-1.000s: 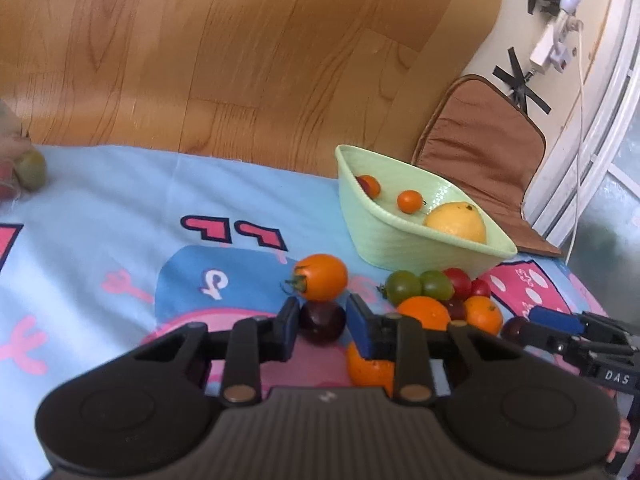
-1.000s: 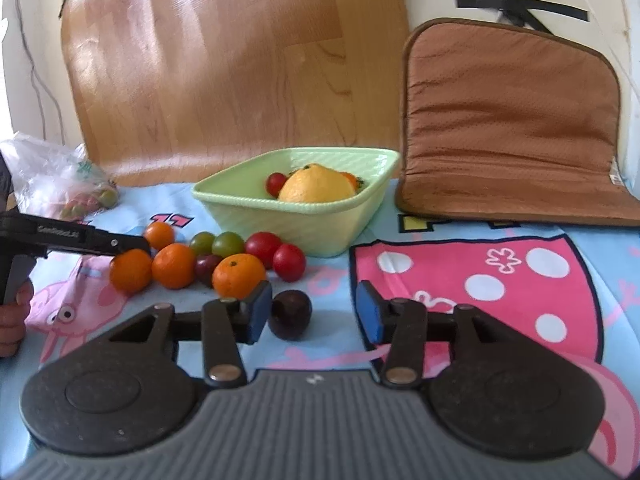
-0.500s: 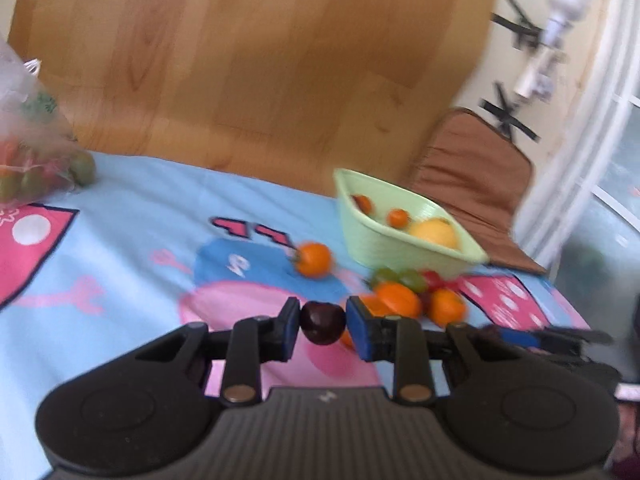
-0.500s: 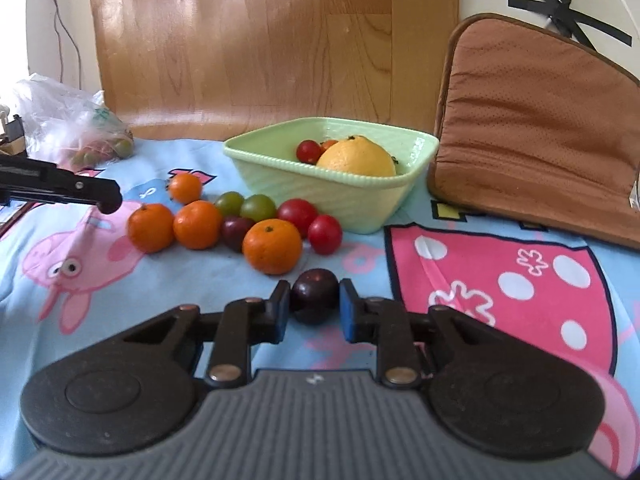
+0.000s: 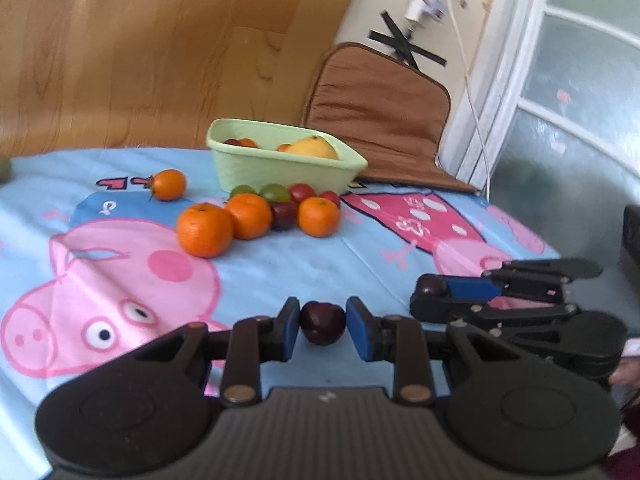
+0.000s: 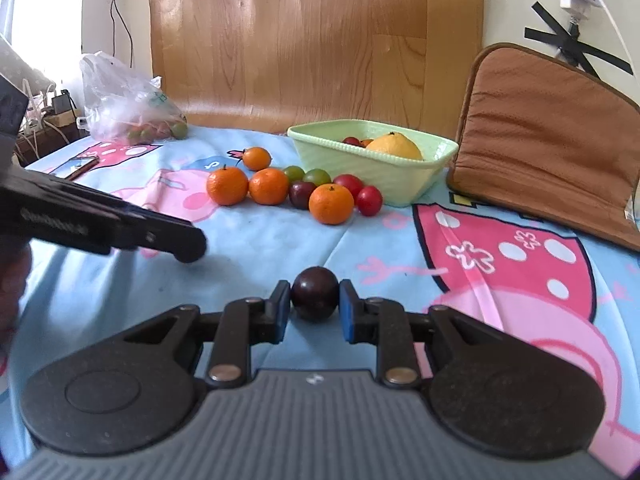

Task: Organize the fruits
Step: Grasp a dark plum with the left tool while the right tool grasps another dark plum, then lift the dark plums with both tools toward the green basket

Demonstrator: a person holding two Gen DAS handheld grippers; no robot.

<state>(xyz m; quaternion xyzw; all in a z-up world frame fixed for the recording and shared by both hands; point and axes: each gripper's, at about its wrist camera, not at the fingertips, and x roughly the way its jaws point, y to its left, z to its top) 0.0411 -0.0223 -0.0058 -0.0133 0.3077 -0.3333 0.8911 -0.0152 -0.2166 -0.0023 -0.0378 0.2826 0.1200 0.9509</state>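
My left gripper (image 5: pixel 322 326) is shut on a dark purple plum (image 5: pixel 322 323), held above the cartoon cloth. My right gripper (image 6: pixel 314 309) is shut on a second dark plum (image 6: pixel 314 293); it shows at the right of the left wrist view (image 5: pixel 430 286). The left gripper's fingers (image 6: pixel 176 245) cross the left of the right wrist view. A pale green basket (image 6: pixel 384 174) holds a yellow citrus (image 6: pixel 394 147) and small tomatoes. In front of it lie oranges (image 6: pixel 331 204), green, red and dark small fruits.
A brown cushion (image 6: pixel 552 132) leans at the back right beside the basket. A plastic bag of fruit (image 6: pixel 128 112) sits at the back left. A wooden board (image 6: pixel 312 40) stands behind the table. One small orange tomato (image 5: pixel 168 185) lies apart, left of the basket.
Both grippers closed on plums and pulled back from the fruit pile, lifting them. The fruits and basket now look farther away in both views.
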